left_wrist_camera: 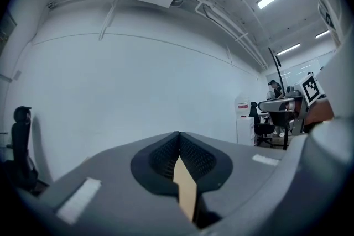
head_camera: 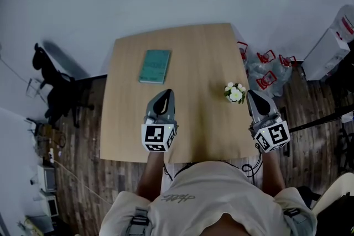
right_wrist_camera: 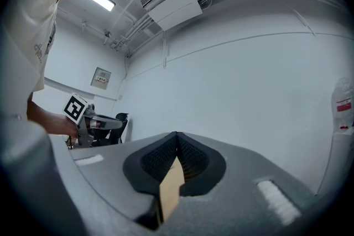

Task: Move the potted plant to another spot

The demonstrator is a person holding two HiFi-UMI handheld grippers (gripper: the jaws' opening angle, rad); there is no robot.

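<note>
A small potted plant (head_camera: 235, 93) with white flowers stands near the right edge of the wooden table (head_camera: 193, 52). My right gripper (head_camera: 252, 94) hovers just right of it, jaws shut, with nothing in them. My left gripper (head_camera: 166, 93) hangs over the table's middle front, shut and empty as well. In the left gripper view the closed jaws (left_wrist_camera: 178, 136) point level at a white wall. The right gripper view shows its closed jaws (right_wrist_camera: 176, 135) facing the same wall. The plant appears in neither gripper view.
A teal book (head_camera: 155, 66) lies on the table's far left part. A black chair (head_camera: 55, 88) stands left of the table. Clear bags with red handles (head_camera: 266, 70) and a white box (head_camera: 327, 47) sit on the floor to the right.
</note>
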